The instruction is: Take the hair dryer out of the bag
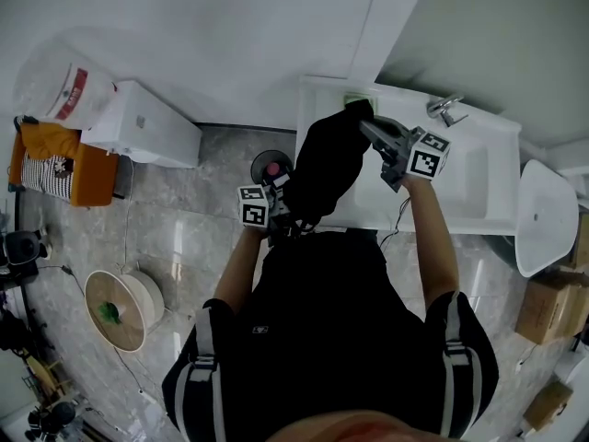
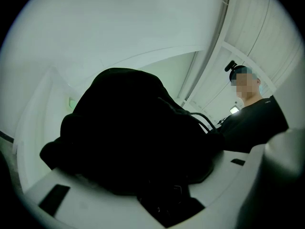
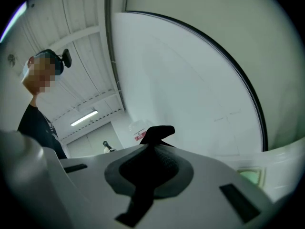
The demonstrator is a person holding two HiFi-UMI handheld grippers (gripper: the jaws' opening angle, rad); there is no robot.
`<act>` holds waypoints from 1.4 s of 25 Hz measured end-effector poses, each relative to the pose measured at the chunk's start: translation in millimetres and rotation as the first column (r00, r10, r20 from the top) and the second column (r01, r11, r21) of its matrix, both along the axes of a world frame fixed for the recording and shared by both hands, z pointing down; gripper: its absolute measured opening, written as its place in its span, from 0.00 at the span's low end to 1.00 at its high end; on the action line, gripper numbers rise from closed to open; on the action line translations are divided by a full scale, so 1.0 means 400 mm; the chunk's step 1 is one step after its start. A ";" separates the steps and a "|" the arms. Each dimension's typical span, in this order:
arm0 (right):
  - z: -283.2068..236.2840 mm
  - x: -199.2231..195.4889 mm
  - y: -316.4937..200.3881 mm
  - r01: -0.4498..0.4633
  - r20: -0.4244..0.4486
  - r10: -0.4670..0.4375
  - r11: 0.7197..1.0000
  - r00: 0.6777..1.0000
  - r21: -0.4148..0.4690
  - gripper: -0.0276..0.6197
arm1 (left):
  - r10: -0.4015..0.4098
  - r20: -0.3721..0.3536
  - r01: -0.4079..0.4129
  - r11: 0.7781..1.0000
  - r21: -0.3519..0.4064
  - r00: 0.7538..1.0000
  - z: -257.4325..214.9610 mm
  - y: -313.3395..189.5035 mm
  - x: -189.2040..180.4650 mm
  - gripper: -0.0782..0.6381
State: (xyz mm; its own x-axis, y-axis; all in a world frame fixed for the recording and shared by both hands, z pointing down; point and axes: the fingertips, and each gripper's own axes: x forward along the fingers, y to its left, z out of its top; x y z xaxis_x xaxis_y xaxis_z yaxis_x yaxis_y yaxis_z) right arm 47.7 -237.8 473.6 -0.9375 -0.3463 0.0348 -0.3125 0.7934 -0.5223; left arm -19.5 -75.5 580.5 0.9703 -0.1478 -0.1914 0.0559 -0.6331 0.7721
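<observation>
A black cloth bag (image 1: pixel 327 159) hangs over the front edge of a white counter (image 1: pixel 460 196), stretched between my two grippers. My right gripper (image 1: pixel 368 125) is at the bag's upper end, shut on a pinch of black fabric (image 3: pixel 159 131) that pokes out past its jaws. My left gripper (image 1: pixel 279 207) is at the bag's lower end. There the bulk of the bag (image 2: pixel 128 132) fills the gap between its wide-set jaws and presses on both. No hair dryer shows; the bag hides whatever is inside. A thin black cord (image 2: pixel 205 120) loops out of the bag.
The counter has a sink basin and a faucet (image 1: pixel 446 109). A white curved object (image 1: pixel 546 212) and cardboard boxes (image 1: pixel 548 307) are at the right. On the floor at the left are a round cream object (image 1: pixel 120 309), a white box (image 1: pixel 147 127) and an orange bag (image 1: pixel 55 164).
</observation>
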 end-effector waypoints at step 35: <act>-0.051 0.318 -0.099 -0.377 0.042 0.376 0.925 0.926 0.047 0.14 | -0.077 -0.127 0.072 0.997 -0.039 0.989 -0.029 -0.030 -0.069 0.41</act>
State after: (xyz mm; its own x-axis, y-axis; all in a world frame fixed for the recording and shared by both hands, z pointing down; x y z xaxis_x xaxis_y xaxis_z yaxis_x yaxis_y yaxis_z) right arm 174.7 -277.5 453.4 -0.7379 -0.6746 -0.0204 -0.5778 0.6472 -0.4973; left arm -47.1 -87.6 569.0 0.9241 -0.2274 -0.3072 0.1095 -0.6126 0.7828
